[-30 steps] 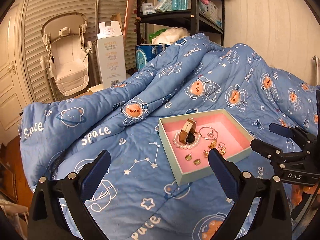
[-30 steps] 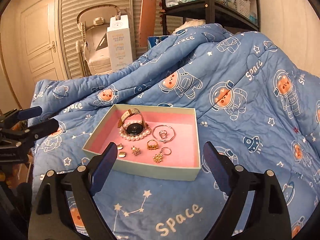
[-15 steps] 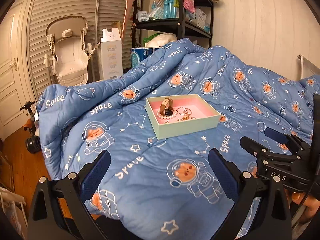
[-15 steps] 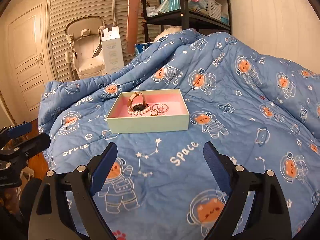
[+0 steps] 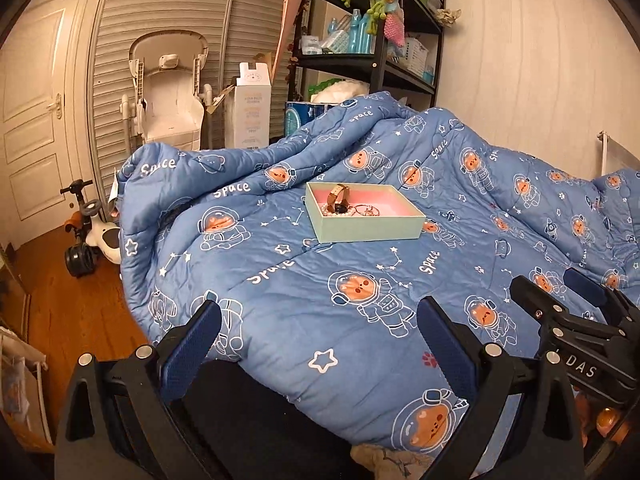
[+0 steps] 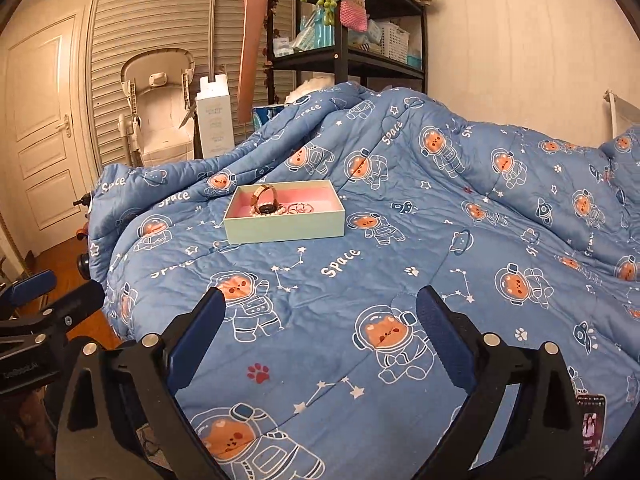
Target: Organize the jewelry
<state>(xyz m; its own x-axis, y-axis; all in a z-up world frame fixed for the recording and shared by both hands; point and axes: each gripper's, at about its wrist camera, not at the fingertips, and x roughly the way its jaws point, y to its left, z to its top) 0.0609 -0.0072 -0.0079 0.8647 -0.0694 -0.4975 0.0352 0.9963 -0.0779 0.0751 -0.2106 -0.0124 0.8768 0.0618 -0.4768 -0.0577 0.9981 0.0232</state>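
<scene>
A pale green box with a pink lining [image 5: 370, 226] [image 6: 286, 226] sits on the blue space-print quilt, far ahead of both grippers. Inside it are a brown-strap watch [image 5: 338, 198] [image 6: 265, 200], a pearl bracelet and several small gold rings and earrings [image 5: 366, 210] [image 6: 300, 208], partly hidden by the box wall. My left gripper [image 5: 318, 336] is open and empty, low over the quilt's near edge. My right gripper [image 6: 320, 328] is open and empty above the quilt. The right gripper shows at the right edge of the left wrist view [image 5: 568, 312]; the left gripper shows at the left of the right wrist view [image 6: 52, 300].
The quilt [image 5: 360, 300] covers the bed. A black shelf unit [image 5: 380, 60], a white carton [image 5: 252, 108] and a baby seat [image 5: 168, 92] stand behind. A ride-on toy [image 5: 86, 232] is on the wood floor at left. A phone [image 6: 592, 428] lies on the quilt near right.
Both grippers have pulled back and away from the box, which now looks much smaller and farther. Both stay open and empty. The box and jewelry have not moved.
</scene>
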